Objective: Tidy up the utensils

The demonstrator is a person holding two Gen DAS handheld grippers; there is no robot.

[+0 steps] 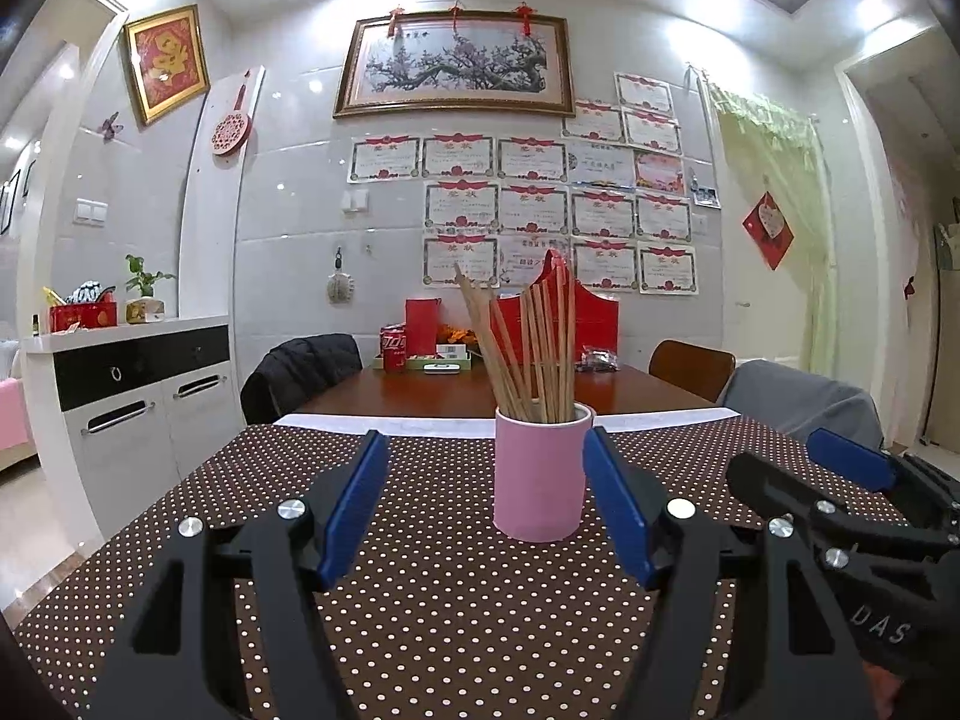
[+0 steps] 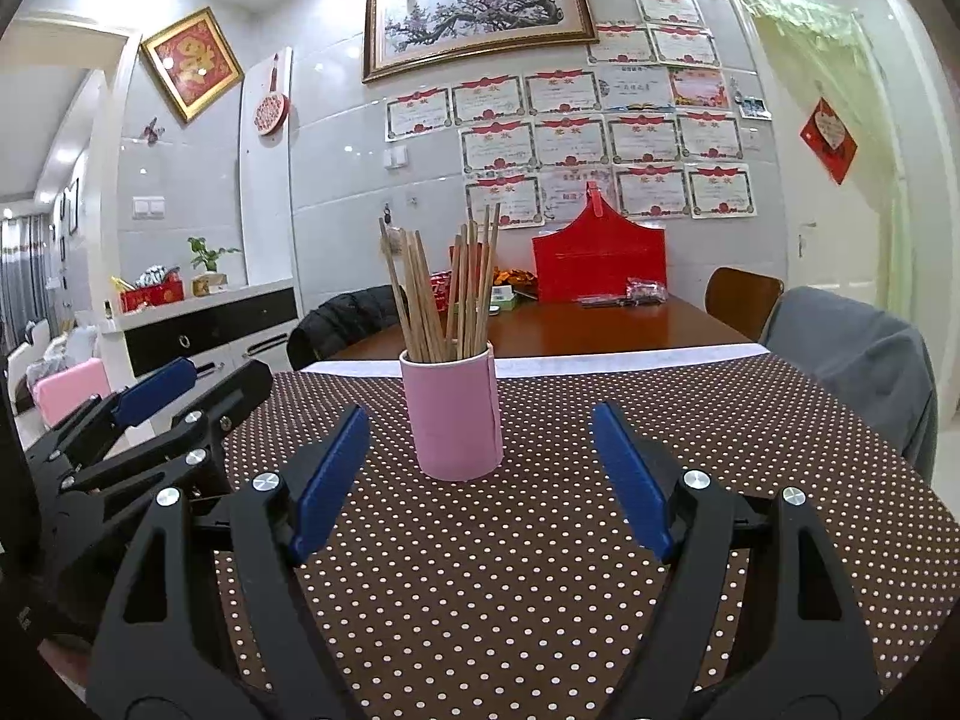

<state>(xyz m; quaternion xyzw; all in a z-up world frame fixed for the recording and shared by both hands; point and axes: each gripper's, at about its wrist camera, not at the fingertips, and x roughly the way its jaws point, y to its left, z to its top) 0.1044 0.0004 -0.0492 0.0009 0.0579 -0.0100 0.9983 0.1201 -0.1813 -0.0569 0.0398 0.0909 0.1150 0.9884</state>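
A pink cup (image 1: 540, 474) (image 2: 453, 414) stands upright on the brown polka-dot tablecloth (image 1: 450, 612) (image 2: 510, 588). Several wooden chopsticks (image 1: 528, 348) (image 2: 444, 300) stand in it, fanned out. My left gripper (image 1: 486, 450) is open, low over the cloth, short of the cup, with nothing between its blue pads. My right gripper (image 2: 480, 426) is open too, beside the left one and also short of the cup. In the left wrist view the right gripper (image 1: 792, 456) shows at the right; in the right wrist view the left gripper (image 2: 222, 372) shows at the left.
Beyond the cloth lies a wooden table (image 1: 450, 390) with a red can (image 1: 394, 349), a red box (image 2: 600, 264) and small items. Chairs with a black jacket (image 1: 300, 372) and a grey cover (image 2: 852, 354) flank it. A white cabinet (image 1: 138, 402) stands at the left.
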